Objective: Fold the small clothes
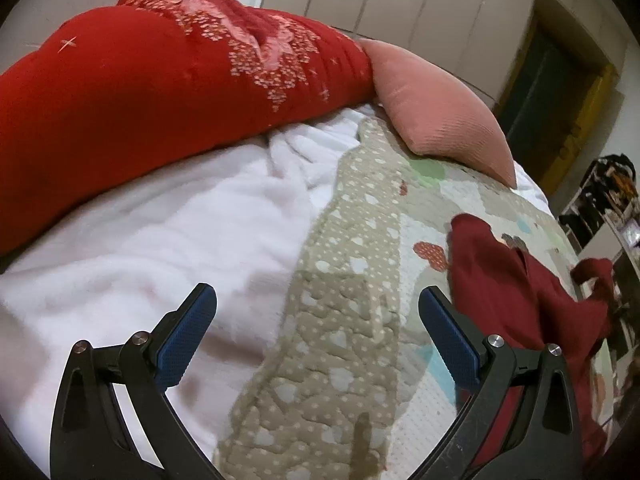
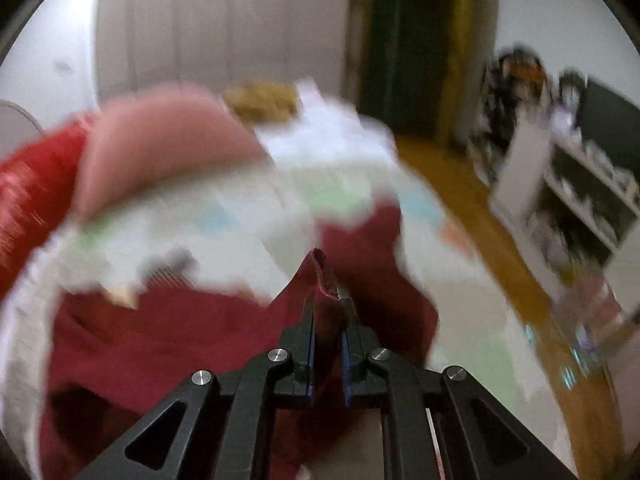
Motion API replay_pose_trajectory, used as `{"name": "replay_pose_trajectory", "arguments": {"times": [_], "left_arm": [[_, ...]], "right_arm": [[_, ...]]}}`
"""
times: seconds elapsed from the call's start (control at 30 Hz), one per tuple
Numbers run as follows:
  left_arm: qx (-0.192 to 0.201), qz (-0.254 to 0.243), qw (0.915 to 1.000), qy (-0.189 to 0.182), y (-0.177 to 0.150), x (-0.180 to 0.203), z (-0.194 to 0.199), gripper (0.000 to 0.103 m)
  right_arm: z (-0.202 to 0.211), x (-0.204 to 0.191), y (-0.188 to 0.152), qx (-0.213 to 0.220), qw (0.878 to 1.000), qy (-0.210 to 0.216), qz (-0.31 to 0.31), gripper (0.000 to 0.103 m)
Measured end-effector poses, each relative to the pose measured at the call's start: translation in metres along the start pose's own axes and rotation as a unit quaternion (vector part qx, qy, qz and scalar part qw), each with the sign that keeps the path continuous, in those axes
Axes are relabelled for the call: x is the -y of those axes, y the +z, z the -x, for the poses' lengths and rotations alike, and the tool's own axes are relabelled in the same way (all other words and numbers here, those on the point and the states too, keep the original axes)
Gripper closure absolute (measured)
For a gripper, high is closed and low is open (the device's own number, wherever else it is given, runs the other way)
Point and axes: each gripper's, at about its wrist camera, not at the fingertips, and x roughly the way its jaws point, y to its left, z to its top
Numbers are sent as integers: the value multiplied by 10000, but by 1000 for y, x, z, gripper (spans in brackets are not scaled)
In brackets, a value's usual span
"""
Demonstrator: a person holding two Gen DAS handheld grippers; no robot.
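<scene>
Garment (image 1: 504, 280): dark red, crumpled near the bed's (image 1: 360, 320) right edge, no fold yet made. Your right gripper (image 2: 329, 304) is clamped on its hem; your left gripper (image 1: 318, 316) hangs spread, empty, over the quilt.

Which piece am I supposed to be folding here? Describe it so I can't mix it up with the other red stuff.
Start at the big bright-red blanket with pale flowers, then the pink pillow beside it. Nearer, on the patterned quilt, lies a small crumpled garment; the right gripper pinches its edge. It is plain dark maroon, unpatterned.
</scene>
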Motion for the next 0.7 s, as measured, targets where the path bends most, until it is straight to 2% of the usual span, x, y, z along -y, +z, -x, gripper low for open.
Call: {"name": "replay_pose_trajectory", "arguments": {"times": [0.07,0.1,0.2,0.23,0.27,0.33,0.37,0.43,0.47,0.53,0.6,0.63,0.7], "left_arm": [[15,-89,10000,7,-1,4,1,1],[15,-116,9999,10,-1,6,1,1],[-62,-63,9999,-78,-2,5,2,1],[-105,-35,9998,-150,-2,6,2,1],[-144,-4,9996,-257,-2,7,4,1],[-289,53,9977,-612,-4,12,9,1],[-391,68,9951,-906,-7,17,13,1],[-570,25,9876,-1464,-12,30,21,1],[-687,-70,9826,-1722,-16,40,24,1],[-832,-375,9764,-1957,-23,58,29,1],[-883,-773,9741,-1935,-31,76,34,1],[-885,-970,9731,-1895,-36,85,38,1],[-906,-1159,9712,-1875,-43,94,42,1]], "right_arm": [[-31,10,-12,-704,9974,-15,-126,93],[-34,14,-16,-752,9970,-12,-193,91],[-10,22,-12,-321,9987,30,-402,72],[3,21,-8,-86,9987,122,-490,62],[19,18,-2,219,9976,326,-570,54],[42,4,9,645,9930,821,-553,48],[52,-10,14,788,9884,1229,-426,38],[59,-44,20,790,9757,2044,-75,27],[54,-66,20,641,9648,2544,172,27],[37,-123,19,95,9403,3310,788,27],[19,-168,15,-220,9301,3410,1348,27],[5,-195,13,-366,9277,3286,1733,27],[-14,-223,7,-567,9271,3057,2094,27]]}}
